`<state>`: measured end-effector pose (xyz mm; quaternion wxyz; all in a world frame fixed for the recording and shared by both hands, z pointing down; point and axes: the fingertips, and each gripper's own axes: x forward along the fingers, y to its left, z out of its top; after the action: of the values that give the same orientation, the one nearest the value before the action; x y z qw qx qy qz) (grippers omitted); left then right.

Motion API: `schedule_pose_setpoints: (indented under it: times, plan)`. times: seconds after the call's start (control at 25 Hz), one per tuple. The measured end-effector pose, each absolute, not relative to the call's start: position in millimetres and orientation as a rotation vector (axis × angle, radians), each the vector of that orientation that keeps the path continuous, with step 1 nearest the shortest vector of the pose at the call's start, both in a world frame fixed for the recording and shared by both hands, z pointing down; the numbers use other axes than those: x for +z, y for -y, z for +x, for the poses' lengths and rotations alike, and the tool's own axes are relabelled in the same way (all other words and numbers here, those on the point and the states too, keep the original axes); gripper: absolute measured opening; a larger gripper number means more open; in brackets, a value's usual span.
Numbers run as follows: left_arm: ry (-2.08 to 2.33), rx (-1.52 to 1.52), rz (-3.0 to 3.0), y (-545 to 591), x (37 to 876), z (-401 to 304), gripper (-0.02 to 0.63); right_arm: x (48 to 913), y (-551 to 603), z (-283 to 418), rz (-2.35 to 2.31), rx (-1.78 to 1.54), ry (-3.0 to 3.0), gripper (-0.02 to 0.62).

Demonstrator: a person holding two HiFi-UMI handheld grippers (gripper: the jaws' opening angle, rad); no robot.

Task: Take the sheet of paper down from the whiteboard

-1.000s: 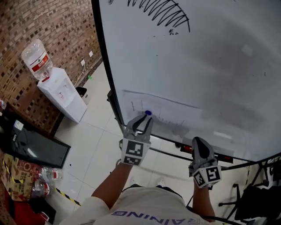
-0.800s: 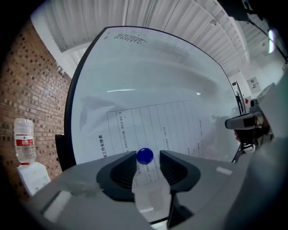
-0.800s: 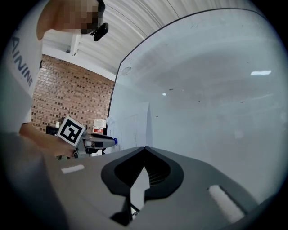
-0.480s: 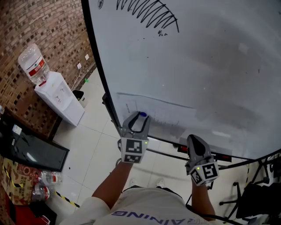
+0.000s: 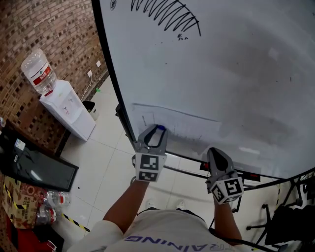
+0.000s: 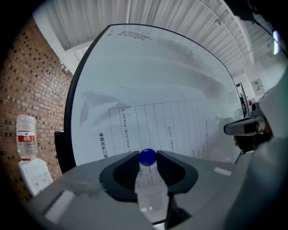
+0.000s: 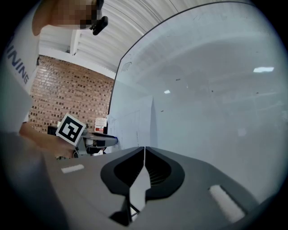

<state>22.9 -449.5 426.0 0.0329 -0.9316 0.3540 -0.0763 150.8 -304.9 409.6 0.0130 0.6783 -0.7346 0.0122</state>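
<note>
Brick wall and pale floor tiles flank the whiteboard [image 5: 236,74], where the sheet of paper [image 6: 171,130] hangs low on the left, pinned by a blue magnet [image 6: 147,157]. The left gripper [image 6: 147,159] has just been closing its jaws, which now pinch that magnet (paper directly behind). The right gripper [image 7: 144,149], shut and empty, hovers near the sheet's lower right corner.

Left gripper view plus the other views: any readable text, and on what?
"工作安排表": printed vertically along the left edge of the sheet of paper on the whiteboard.
"AINING": upside down on the person's shirt, with the start cut off.
Too small or blurred to read: the sheet's table cells, the water bottle label, the whiteboard scribble.
</note>
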Motion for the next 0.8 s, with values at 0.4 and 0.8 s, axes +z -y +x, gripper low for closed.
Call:
schedule_pose_setpoints:
  times: [0.4,0.8]
  plan:
    - [-1.077,-0.24,-2.882,449,426,23,0.127,423,330,152,2.08,0.133,2.27,0.158]
    - [-1.064,-0.26,-2.868,451,428,22,0.127,430,334,150,2.032,0.098,2.282,0.008]
